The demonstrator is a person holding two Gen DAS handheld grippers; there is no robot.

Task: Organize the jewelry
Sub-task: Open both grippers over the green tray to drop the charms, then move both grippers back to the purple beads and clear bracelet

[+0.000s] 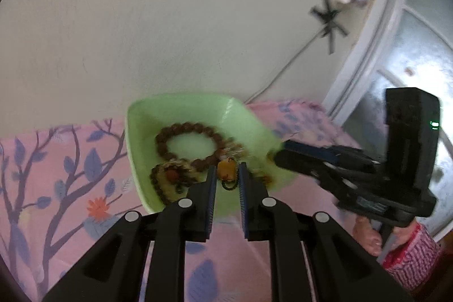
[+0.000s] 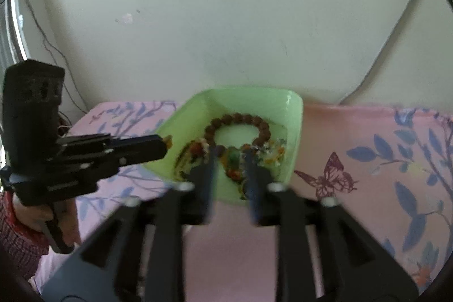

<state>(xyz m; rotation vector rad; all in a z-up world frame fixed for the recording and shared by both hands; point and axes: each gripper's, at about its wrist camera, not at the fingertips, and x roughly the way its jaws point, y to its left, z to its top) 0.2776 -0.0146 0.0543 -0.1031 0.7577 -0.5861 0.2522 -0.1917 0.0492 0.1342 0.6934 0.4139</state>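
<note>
**Both grippers at green tray, amber pendant between left fingers**

While both grippers hover at the green tray (image 1: 147, 115), the step in hand looks like picking one piece out of the pile. Left to right: the left gripper (image 1: 227, 171) has its fingers part open, straddling an amber pendant (image 1: 226, 170) on a dark green cord loop; contact can't be confirmed, pads seem just beside it, not clamped. Right gripper (image 2: 230, 157) is also part open above the mixed beads, holding nothing I can see; that view is blurred.

Jewelry all sits inside the tray: big brown bead bracelet (image 1: 187, 142) at the back, a smaller dark bead bracelet (image 1: 167, 179) front-left, multicolour bits (image 2: 271, 152) front-right.

To do it well, probably close on the pendant body, not the cord, and lift slowly. Cords and beads overlap, so a neighbour may drag along. The right gripper could steady the tray rim if it slides.

Surface: pink cloth (image 1: 70, 160) with blue branch-and-leaf print, a butterfly (image 2: 329, 174) motif to the right. Room: plain off-white wall (image 1: 170, 19), a thin cable (image 1: 286, 67) running down it, frosted window (image 1: 419, 47) at far right.
</note>
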